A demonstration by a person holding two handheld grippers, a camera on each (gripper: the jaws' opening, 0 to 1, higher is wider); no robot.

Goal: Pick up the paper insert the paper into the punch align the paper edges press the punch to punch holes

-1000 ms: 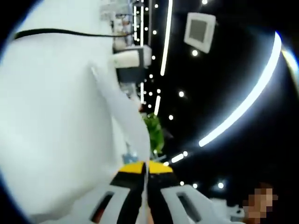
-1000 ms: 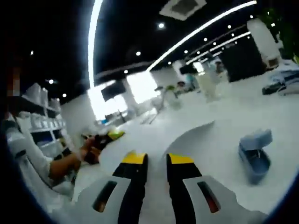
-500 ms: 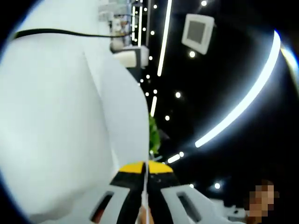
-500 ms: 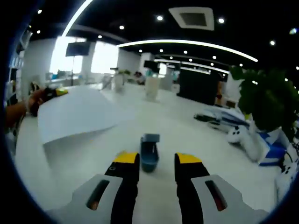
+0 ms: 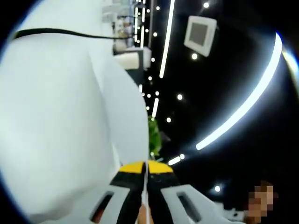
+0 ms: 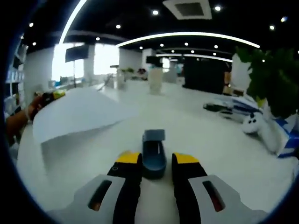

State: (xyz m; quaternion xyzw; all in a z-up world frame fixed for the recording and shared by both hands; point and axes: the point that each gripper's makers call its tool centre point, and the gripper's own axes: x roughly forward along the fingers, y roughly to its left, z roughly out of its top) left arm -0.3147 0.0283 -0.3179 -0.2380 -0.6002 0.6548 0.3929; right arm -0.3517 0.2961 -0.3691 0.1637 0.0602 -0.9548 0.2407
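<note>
A white sheet of paper [image 5: 70, 116] curves up across the left gripper view, its edge pinched between the yellow-tipped jaws of my left gripper [image 5: 145, 169], which is shut on it. In the right gripper view the same paper [image 6: 79, 114] hangs lifted above the white table [image 6: 224, 149], held at its far left corner by the left gripper [image 6: 50, 97]. A blue-grey hole punch [image 6: 154, 151] lies on the table just ahead of my right gripper [image 6: 156, 161]; the jaws stand open either side of its near end.
A green plant [image 6: 268, 74] and blue-and-white items [image 6: 247, 109] sit at the table's right. A white cylinder [image 6: 155, 80] stands far back. A person's hand [image 6: 16, 122] shows at the left edge. Ceiling lights [image 5: 243, 105] show above the paper.
The right gripper view has closed in on the punch, which now sits between the jaw tips. The paper in the left gripper has barely shifted.
</note>
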